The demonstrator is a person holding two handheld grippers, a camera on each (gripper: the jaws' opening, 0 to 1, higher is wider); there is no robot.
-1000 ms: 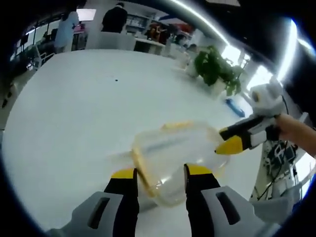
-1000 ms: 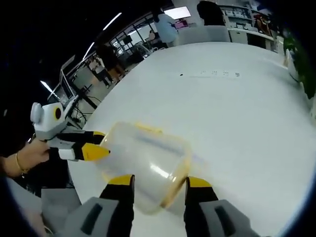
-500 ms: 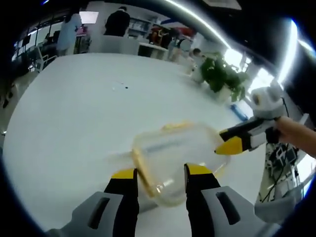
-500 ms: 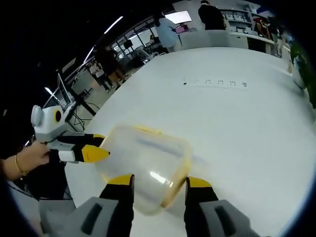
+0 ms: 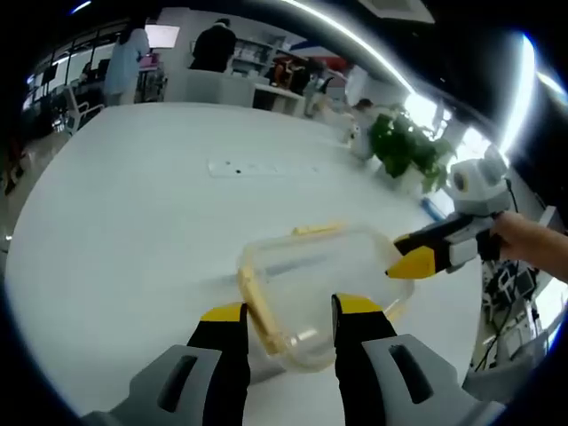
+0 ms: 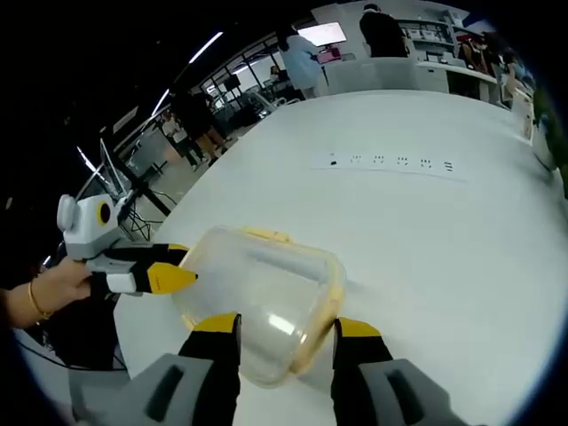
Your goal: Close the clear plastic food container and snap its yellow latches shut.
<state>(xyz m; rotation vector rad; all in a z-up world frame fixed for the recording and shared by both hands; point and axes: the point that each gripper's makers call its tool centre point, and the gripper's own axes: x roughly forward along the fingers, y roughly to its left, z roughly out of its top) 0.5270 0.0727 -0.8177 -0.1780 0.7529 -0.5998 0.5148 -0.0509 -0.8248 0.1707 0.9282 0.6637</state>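
Observation:
The clear plastic container (image 5: 319,271) with yellow latches (image 5: 257,306) lies low over the white table (image 5: 124,213), its lid on. My left gripper (image 5: 289,311) has its jaws closed in on the container's near corner. From the right, my right gripper (image 5: 401,262) holds the opposite end. In the right gripper view the same container (image 6: 257,284) sits between my right gripper's (image 6: 288,327) jaws, and the left gripper (image 6: 182,266) grips its left end. A yellow latch (image 6: 262,235) lies flat on the far rim.
A row of small dark marks (image 5: 257,169) crosses the table beyond the container. A potted plant (image 5: 404,146) stands at the far right edge. People (image 5: 213,44) and desks are past the table's far end. A hand (image 6: 49,288) holds the left gripper.
The table marks, plant and room have slid across both views, while the container and both grippers keep the same places relative to each other. Jaw spacing is unchanged.

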